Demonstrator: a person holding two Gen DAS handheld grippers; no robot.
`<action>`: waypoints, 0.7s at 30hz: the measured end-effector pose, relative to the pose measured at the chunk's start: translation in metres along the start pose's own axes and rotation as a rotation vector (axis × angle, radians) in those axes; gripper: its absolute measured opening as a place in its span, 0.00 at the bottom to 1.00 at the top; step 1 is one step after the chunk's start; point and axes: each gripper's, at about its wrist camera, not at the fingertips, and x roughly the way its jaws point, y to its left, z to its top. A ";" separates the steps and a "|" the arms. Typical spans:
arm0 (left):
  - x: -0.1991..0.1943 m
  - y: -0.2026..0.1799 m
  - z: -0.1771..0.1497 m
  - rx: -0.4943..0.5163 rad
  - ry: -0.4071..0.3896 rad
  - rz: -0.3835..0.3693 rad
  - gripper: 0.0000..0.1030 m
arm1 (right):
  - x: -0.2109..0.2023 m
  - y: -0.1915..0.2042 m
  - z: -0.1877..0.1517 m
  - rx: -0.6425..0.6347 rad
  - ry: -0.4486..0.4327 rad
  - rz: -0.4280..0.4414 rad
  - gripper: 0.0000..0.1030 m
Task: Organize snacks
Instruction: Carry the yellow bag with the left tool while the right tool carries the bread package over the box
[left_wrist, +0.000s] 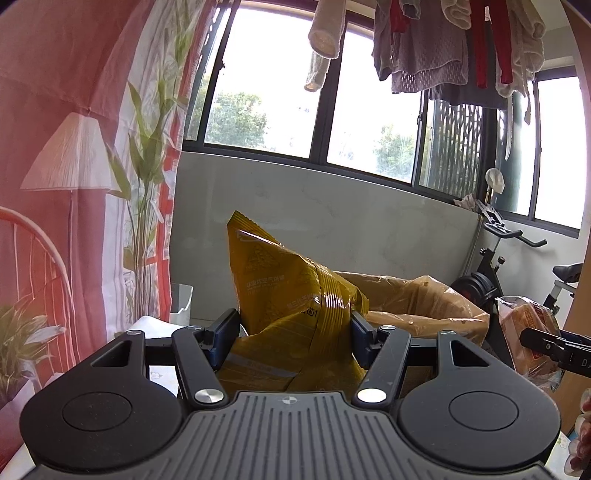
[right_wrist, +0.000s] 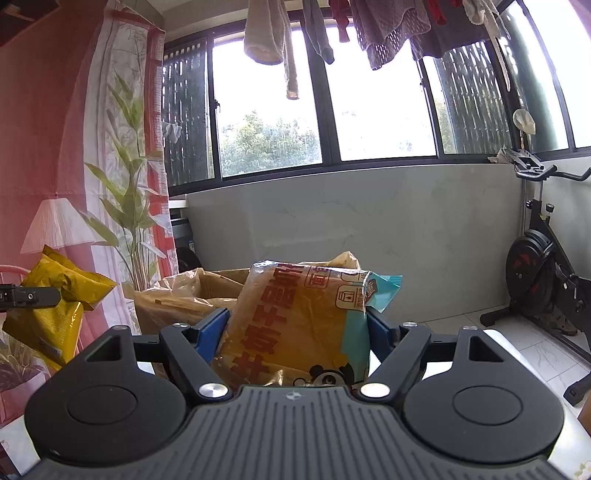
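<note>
From the left wrist view, the left claw (left_wrist: 293, 332) is clamped on a yellow snack bag (left_wrist: 284, 295), its blue pads pinching the crumpled middle of the pack so that one corner juts up above the jaws and the rest sags below. The bag hangs in the air in front of a cardboard box lined with a tan plastic bag (left_wrist: 417, 299), which stands just behind it. At the right edge of this view, the right claw's tip holds a second pack. The yellow bag looks light, soft and air-filled, with a slick foil skin, so a grip across its creased waist seems safer than one on a smooth puffed face. From the right wrist view, the right claw (right_wrist: 297, 332) is closed around an orange bread pack (right_wrist: 295, 325) with a teal end seal, held upright between the pads and raised in front of the same lined box (right_wrist: 192, 295). This pack looks squashy and easily crushed, and the film probably slides, so gentle pressure on its flanks suits it. The yellow snack bag (right_wrist: 55, 302) shows far left, gripped by the left claw (right_wrist: 44, 295).
</note>
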 end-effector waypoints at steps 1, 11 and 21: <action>0.003 -0.001 0.002 -0.004 0.005 -0.003 0.63 | 0.003 0.000 0.003 -0.004 -0.001 0.002 0.76; 0.026 -0.016 0.026 0.016 -0.026 -0.043 0.63 | 0.020 -0.003 0.023 -0.018 -0.032 0.028 0.76; 0.066 -0.025 0.050 0.051 0.018 -0.038 0.63 | 0.042 -0.019 0.030 0.050 0.004 0.011 0.76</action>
